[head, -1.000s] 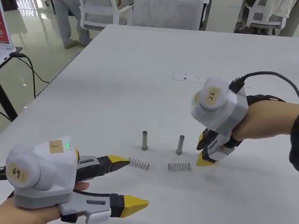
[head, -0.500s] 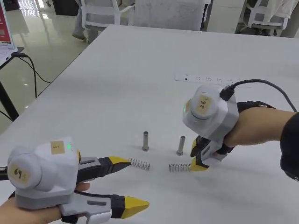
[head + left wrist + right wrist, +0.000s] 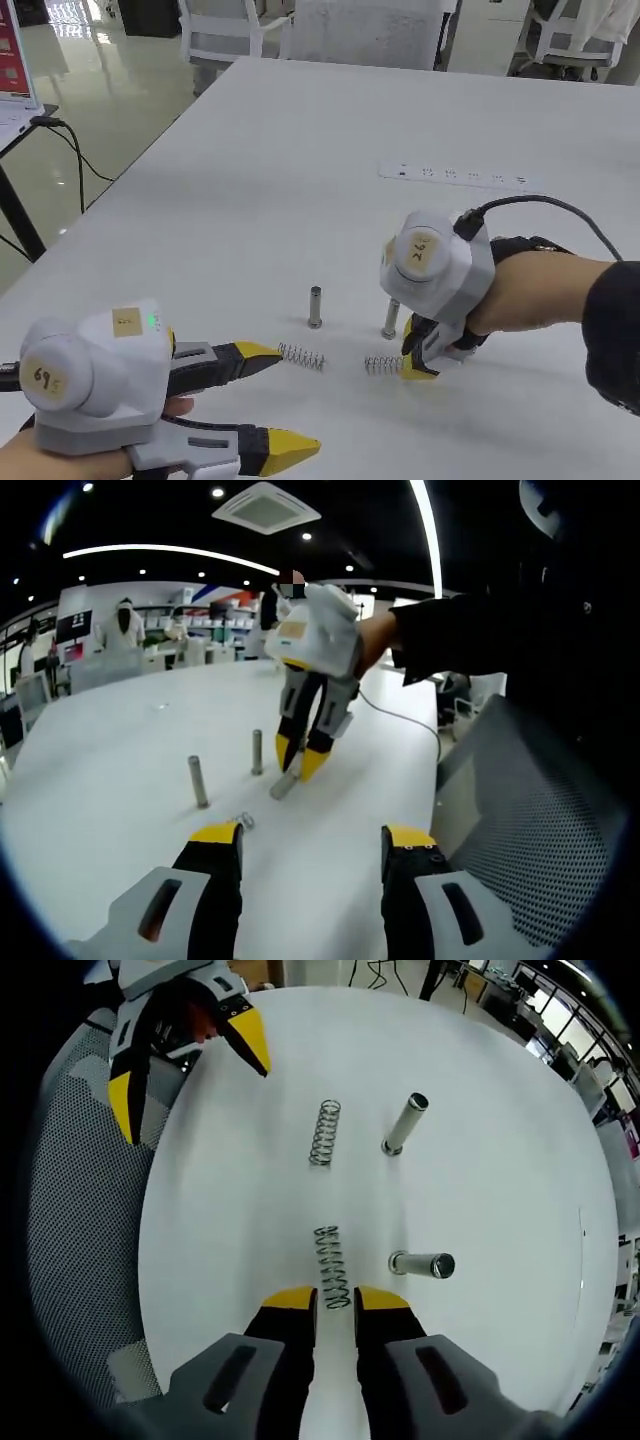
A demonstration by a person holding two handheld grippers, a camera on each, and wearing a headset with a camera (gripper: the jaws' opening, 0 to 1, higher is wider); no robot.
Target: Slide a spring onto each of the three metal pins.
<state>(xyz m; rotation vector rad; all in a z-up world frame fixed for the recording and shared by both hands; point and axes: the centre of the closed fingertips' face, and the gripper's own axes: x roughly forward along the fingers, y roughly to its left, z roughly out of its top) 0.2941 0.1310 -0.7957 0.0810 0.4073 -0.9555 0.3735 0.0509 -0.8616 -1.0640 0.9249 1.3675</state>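
Two metal pins (image 3: 316, 306) (image 3: 390, 318) stand upright on the white table (image 3: 300, 180). Two springs lie flat in front of them. My right gripper (image 3: 413, 358) is down at the table with its jaws shut on the right end of the right spring (image 3: 383, 365); in the right gripper view that spring (image 3: 330, 1260) runs out from between my right gripper's (image 3: 336, 1300) tips. The left spring (image 3: 300, 355) lies free, just past one tip of my left gripper (image 3: 275, 395), which is open and low at the near left. In the left gripper view my left gripper (image 3: 310, 840) faces both pins (image 3: 198, 780) (image 3: 257, 752).
A white power strip (image 3: 455, 177) lies further back on the table, and a black cable (image 3: 540, 205) runs from the right gripper. The table's left edge drops to the floor. Chairs (image 3: 230, 30) stand at the far end. A mesh chair (image 3: 530, 810) is close by the person.
My right gripper has moved left and down to the end of the right spring and has shut on it. The left gripper has stayed put and open.
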